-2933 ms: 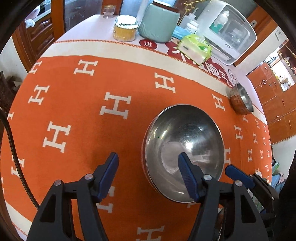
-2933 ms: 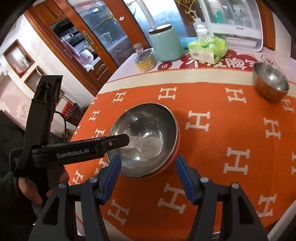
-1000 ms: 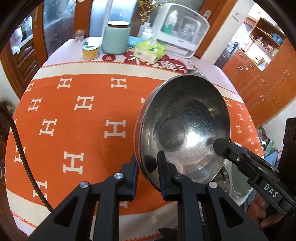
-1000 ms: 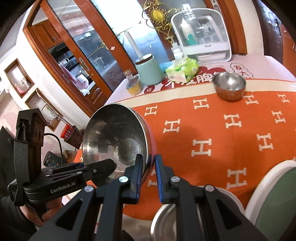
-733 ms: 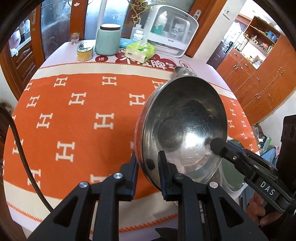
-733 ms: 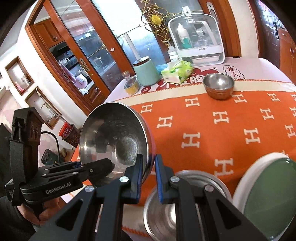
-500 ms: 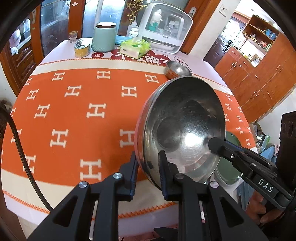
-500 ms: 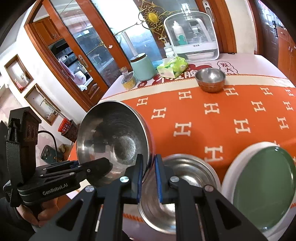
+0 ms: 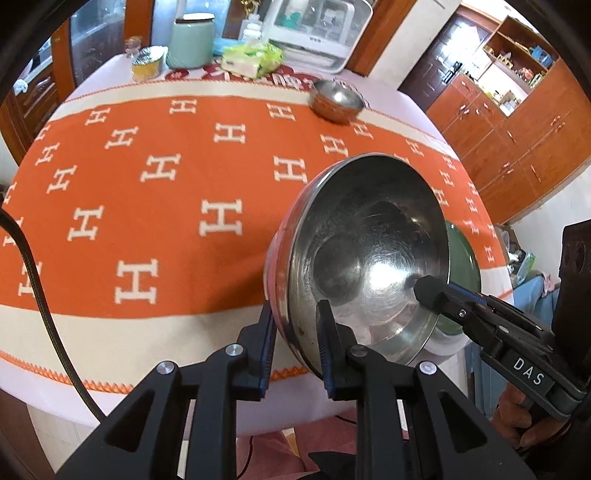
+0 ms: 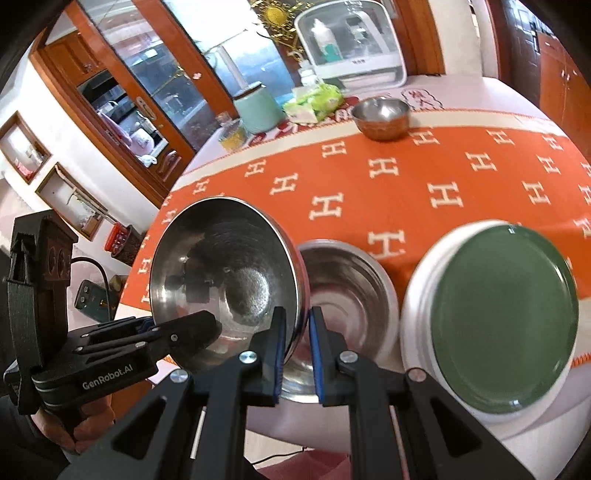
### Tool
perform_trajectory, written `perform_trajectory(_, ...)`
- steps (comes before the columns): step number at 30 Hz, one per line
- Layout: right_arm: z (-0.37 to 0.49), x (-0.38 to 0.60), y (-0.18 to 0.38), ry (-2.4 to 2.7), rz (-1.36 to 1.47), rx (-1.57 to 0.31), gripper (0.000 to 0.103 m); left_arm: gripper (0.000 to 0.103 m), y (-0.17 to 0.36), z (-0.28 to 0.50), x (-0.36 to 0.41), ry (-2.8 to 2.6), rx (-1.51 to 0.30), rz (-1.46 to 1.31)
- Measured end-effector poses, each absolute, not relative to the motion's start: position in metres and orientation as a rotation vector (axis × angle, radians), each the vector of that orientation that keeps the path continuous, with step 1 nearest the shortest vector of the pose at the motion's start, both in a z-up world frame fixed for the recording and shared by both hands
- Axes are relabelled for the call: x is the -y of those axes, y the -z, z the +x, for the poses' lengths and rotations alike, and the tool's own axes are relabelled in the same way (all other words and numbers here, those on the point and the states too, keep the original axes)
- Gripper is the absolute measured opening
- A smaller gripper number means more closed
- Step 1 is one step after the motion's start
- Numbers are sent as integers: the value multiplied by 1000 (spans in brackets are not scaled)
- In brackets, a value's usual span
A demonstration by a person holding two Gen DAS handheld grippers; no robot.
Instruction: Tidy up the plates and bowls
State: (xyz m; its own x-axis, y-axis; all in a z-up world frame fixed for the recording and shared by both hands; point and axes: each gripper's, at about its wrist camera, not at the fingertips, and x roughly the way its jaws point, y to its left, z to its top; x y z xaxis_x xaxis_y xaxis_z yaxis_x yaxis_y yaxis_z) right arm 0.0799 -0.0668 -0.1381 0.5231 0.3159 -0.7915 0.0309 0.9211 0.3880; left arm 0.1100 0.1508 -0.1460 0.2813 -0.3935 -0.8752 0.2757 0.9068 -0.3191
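Observation:
Both grippers hold one large steel bowl (image 9: 369,258) in the air above the table's near edge. My left gripper (image 9: 295,332) is shut on its left rim. My right gripper (image 10: 297,332) is shut on its right rim; the bowl (image 10: 221,273) shows tilted in the right wrist view. Below and to the right of it, a second steel bowl (image 10: 351,280) sits on the table, next to a green plate with a white rim (image 10: 498,295). A small steel bowl (image 10: 380,116) stands at the far side, also in the left wrist view (image 9: 336,99).
An orange H-patterned cloth (image 9: 166,192) covers the round table. At the back stand a mint jar (image 9: 190,37), a yellow tin (image 9: 147,66), a green tissue pack (image 9: 251,59) and a white appliance (image 9: 317,26). Wooden cabinets (image 9: 517,122) stand on the right.
Both grippers closed on the large bowl, lifted it off the cloth and carried it back toward the near edge, above the second steel bowl and beside the green plate.

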Motion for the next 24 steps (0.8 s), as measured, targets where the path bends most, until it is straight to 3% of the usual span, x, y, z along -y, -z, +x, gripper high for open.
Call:
perform_trajectory(14, 66, 86, 157, -98, 380, -1101, 13, 21, 173, 105, -118, 488, -1285, -78)
perform_trajectory(24, 71, 88, 159, -121, 376, -1114, 16, 31, 175, 104, -114, 479, -1291, -74)
